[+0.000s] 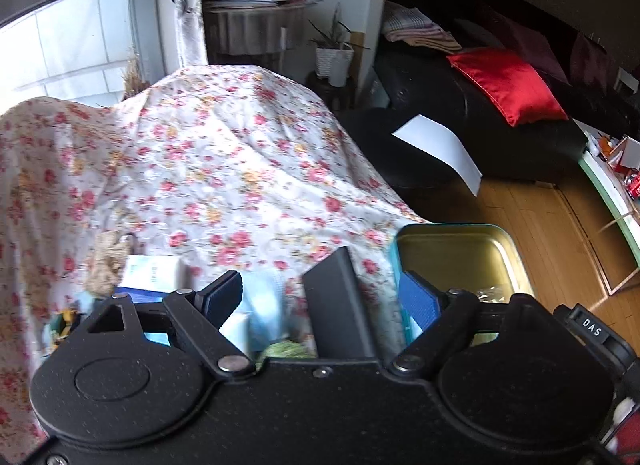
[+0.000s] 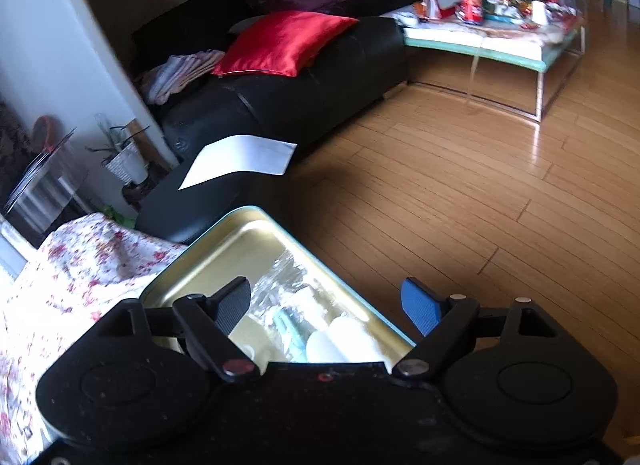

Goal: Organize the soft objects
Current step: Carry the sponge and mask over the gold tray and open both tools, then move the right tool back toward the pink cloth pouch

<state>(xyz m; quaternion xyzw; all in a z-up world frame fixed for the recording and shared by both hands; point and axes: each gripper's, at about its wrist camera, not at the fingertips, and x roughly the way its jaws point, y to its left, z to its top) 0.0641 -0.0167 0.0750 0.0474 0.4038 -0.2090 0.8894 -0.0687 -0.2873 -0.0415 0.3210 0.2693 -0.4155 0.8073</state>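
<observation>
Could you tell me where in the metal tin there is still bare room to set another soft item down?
The tin's far end, toward the black sofa, is bare metal. The near end is crowded with a clear wrapper and white rolls.

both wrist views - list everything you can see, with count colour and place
floral cloth: one, white with pink flowers, draped over the furniture at left
tin: one, gold inside with a teal rim, on the cloth's right edge, holding clear wrap and white items
black slab: one, upright between the left fingers, untouched
pale blue packs: several, low on the cloth
sofa: one, black, behind
red cushion: one, on the sofa
white paper: one, on the sofa's end
glass table: one, cluttered, at right
left gripper: open
right gripper: open, over the tin
</observation>
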